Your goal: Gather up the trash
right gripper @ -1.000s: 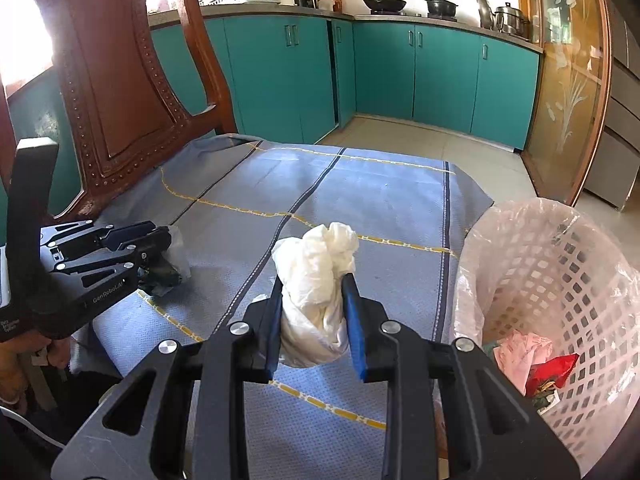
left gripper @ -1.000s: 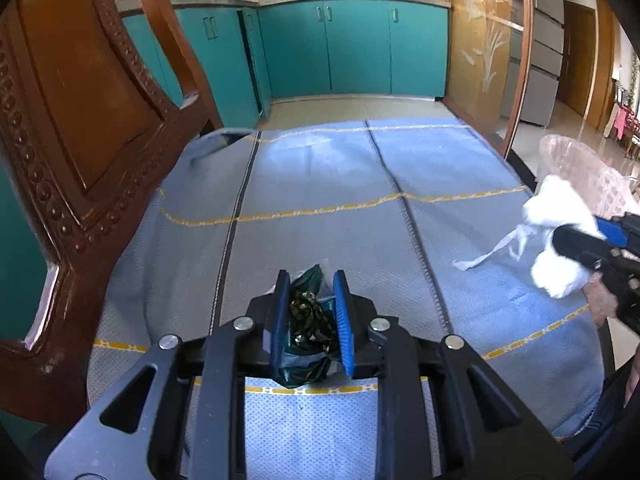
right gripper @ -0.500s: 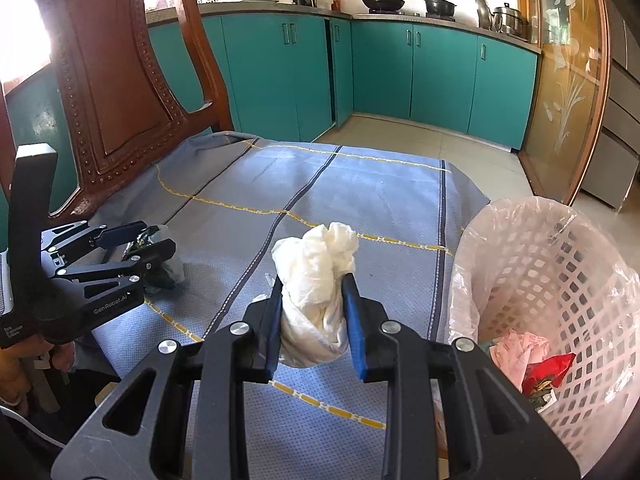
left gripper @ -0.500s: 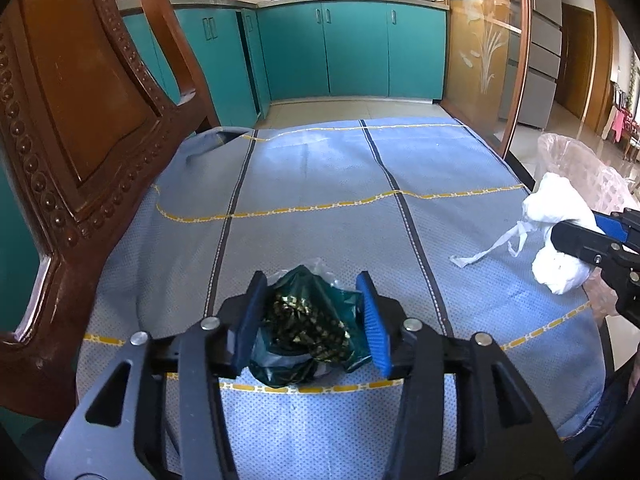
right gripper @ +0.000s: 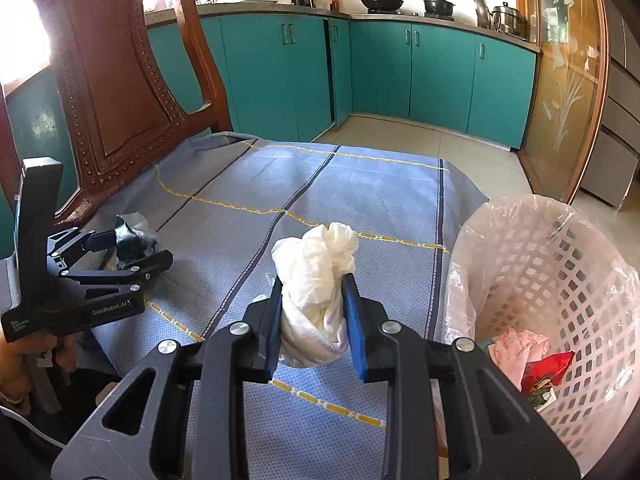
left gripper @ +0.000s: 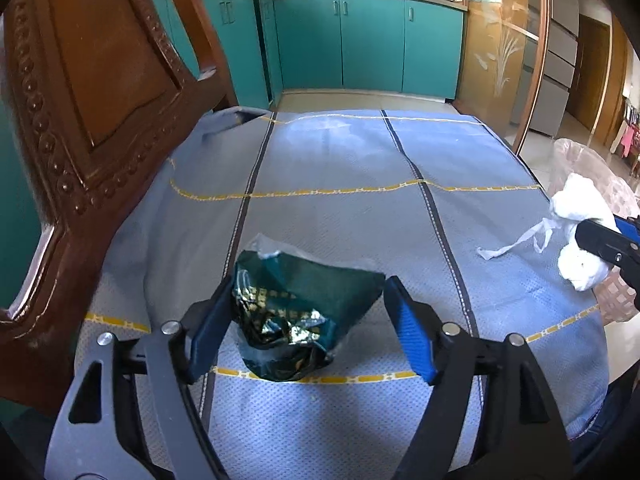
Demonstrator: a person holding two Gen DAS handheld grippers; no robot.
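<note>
Released since a second ago, the green wrapper (left gripper: 304, 312) lies between the left gripper's (left gripper: 308, 320) spread jaws; the right gripper (right gripper: 314, 312) clamps white tissue (right gripper: 316, 280).

The crumpled dark green foil wrapper (left gripper: 296, 312) is glossy, its creases catching gold glints, with a scrap of clear plastic film at its twelve o'clock edge. The pale blue woven cloth (left gripper: 340, 208) over the bench looks matt with a fine dotted texture. The carved brown wooden chair back (left gripper: 80, 120) is varnished and shiny. The wadded white plastic bag (right gripper: 316, 280) looks thin and softly wrinkled. The white plastic lattice basket (right gripper: 568, 280) carries a sheer, crinkly liner.
</note>
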